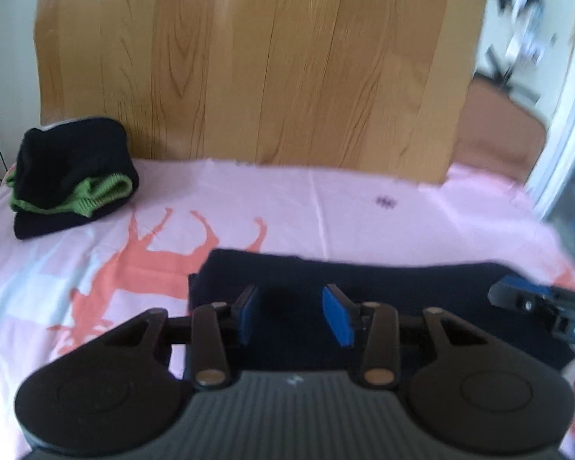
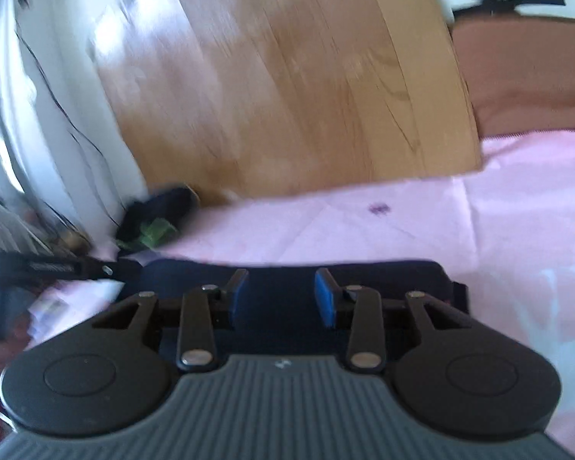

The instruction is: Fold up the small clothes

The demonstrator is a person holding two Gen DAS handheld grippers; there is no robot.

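Observation:
A dark navy garment lies flat on the pink bed sheet. My left gripper hovers over its left part, blue pads apart, with only the flat cloth showing in the gap. My right gripper stands over the same garment near its right end, also open and holding nothing. Each gripper shows in the other's view: the right gripper at the garment's right end, the left gripper at the far left. Both views are blurred.
A folded pile of dark and green clothes sits at the back left of the bed, also seen as the pile by the wall. A wooden headboard rises behind the sheet. A brown cushion lies at the back right.

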